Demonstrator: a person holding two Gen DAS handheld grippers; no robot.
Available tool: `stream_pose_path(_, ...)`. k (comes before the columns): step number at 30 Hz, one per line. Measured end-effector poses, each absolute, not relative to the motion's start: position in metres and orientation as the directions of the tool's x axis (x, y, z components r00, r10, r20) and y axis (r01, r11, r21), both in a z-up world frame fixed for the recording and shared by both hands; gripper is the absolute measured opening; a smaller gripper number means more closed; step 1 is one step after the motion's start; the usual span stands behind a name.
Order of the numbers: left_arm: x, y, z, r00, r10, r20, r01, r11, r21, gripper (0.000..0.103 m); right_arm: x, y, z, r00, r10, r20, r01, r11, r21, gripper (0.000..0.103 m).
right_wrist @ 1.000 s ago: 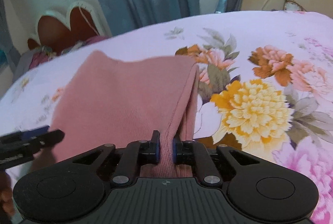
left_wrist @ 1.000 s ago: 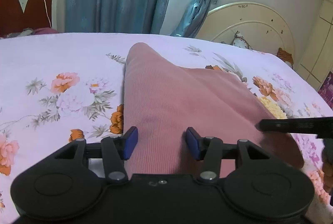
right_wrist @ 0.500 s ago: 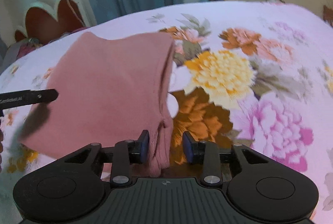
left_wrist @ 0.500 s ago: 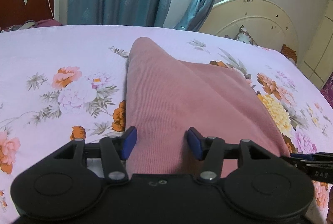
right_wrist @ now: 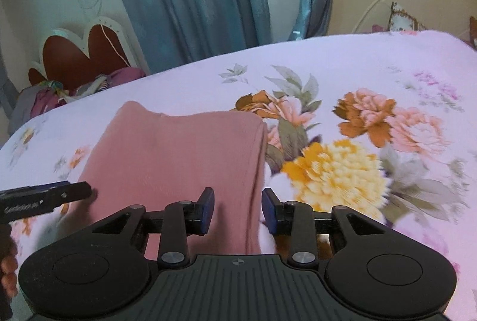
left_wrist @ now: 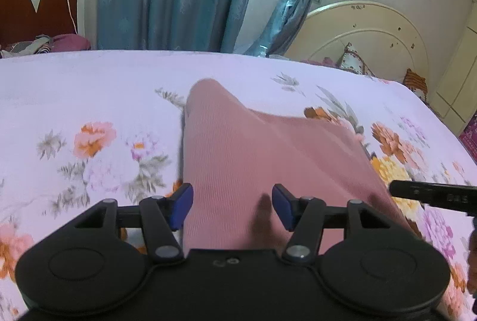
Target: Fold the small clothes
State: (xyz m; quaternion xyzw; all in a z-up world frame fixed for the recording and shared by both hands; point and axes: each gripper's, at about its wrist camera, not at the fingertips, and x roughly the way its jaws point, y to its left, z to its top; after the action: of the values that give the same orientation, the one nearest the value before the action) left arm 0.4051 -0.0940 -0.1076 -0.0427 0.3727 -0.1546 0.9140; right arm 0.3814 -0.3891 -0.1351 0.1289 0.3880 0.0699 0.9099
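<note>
**Both tongs let go; pink garment lies folded on the bed**

A second ago your right tongs (right_wrist: 237,209) were clamped on the garment's right edge; now they stand parted, the pads on either side of that edge without pinching it. Your left tongs (left_wrist: 232,209) are spread wide too, as they were before, straddling the near left part of the cloth. So the pink garment (left_wrist: 268,160) is released and rests flat on the floral bedsheet (left_wrist: 89,112), directly ahead of and under both tongs. That suggests one fold is laid down and the next grasp is yours to choose.

The left edge runs straight ahead from your left tongs' left pad. The right edge, a doubled hem, runs forward between the right tongs' pads. The far edge rises to a small peak at its left corner. Bare sheet lies open to the left, right and beyond, so you have room to swing a fold either way.
</note>
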Motion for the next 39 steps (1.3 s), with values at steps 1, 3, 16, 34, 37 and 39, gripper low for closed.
stream_pose_path(1,0.409,-0.093,-0.107,0.679,-0.311,-0.665,0.246,0.95,-0.193,0.058,0.389,-0.388,-0.139,0.683,0.228,-0.694,-0.022,0.956,0.293,0.035)
stream_pose_path(3,0.419,-0.09,-0.106,0.688,-0.302,-0.66,0.229,0.953,-0.198,0.058,0.402,-0.385,-0.145,0.674,0.234,-0.701,-0.018,0.954,0.3,0.035)
stream_pose_path(16,0.442,-0.082,-0.141,0.673,-0.315,-0.67,0.186,0.948,-0.259,0.056,0.414,-0.375,-0.164,0.725,0.122,-0.678,-0.047,0.991,0.127,0.006)
stream_pose_path(34,0.5,-0.087,-0.144,0.659,-0.302,-0.689,0.08,0.939,-0.335,0.065,0.471,-0.393,-0.165,0.698,0.163,-0.698,0.039,0.964,0.264,0.028)
stream_pose_path(37,0.495,-0.075,-0.155,0.673,-0.299,-0.677,0.032,0.926,-0.377,0.061,0.472,-0.38,-0.161,0.722,0.167,-0.671,-0.021,0.975,0.22,0.013)
stream_pose_path(39,0.489,-0.072,-0.159,0.69,-0.289,-0.663,0.02,0.924,-0.382,0.061,0.477,-0.374,-0.17,0.719,0.095,-0.688,-0.023,0.993,0.112,0.013)
